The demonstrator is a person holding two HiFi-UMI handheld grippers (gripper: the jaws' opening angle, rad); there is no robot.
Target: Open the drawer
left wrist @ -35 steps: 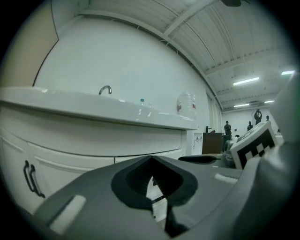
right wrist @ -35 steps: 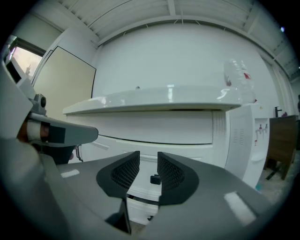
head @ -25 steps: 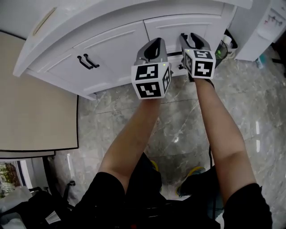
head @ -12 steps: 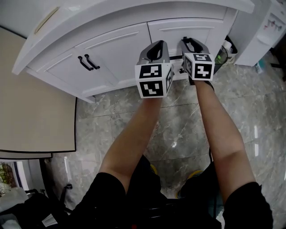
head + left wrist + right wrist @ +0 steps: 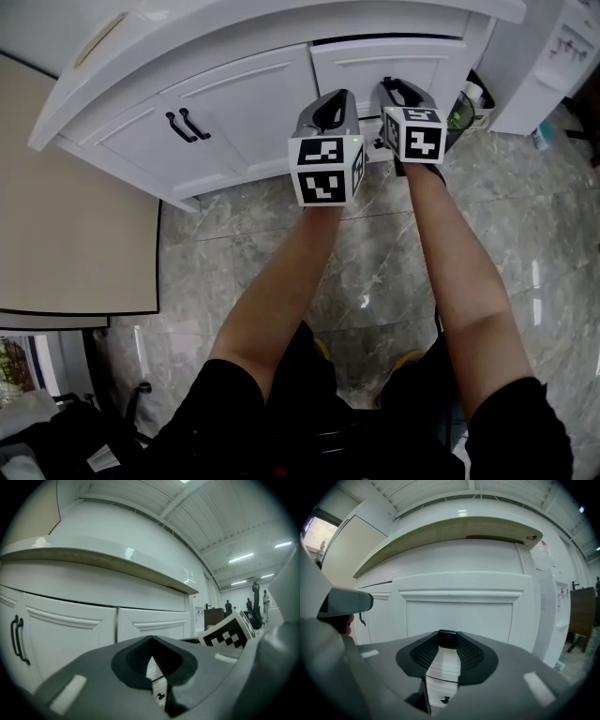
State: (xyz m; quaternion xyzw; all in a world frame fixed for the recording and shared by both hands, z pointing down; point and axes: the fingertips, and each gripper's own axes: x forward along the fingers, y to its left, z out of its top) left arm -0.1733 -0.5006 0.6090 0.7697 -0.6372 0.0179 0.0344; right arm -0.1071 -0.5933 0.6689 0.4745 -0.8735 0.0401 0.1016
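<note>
The white drawer front (image 5: pixel 389 64) sits at the right end of the cabinet, under the countertop, with a dark gap along its top edge. In the right gripper view it (image 5: pixel 459 616) stands slightly proud of the cabinet face. My right gripper (image 5: pixel 396 87) reaches up to it. Its jaws (image 5: pixel 448 637) are shut on a small black handle (image 5: pixel 448 639) at their tips. My left gripper (image 5: pixel 333 98) hangs just left of it, in front of the neighbouring door. Its jaws (image 5: pixel 151 639) are shut with nothing between them.
A pair of black door handles (image 5: pixel 187 125) sits on the cabinet doors to the left. A beige tabletop (image 5: pixel 75 225) fills the left side. A white unit (image 5: pixel 544 66) stands at the far right. Below are a grey marble floor (image 5: pixel 375 262) and the person's legs.
The dark gap above the drawer front has grown a little wider. Both grippers have shifted only slightly and stay side by side at the cabinet.
</note>
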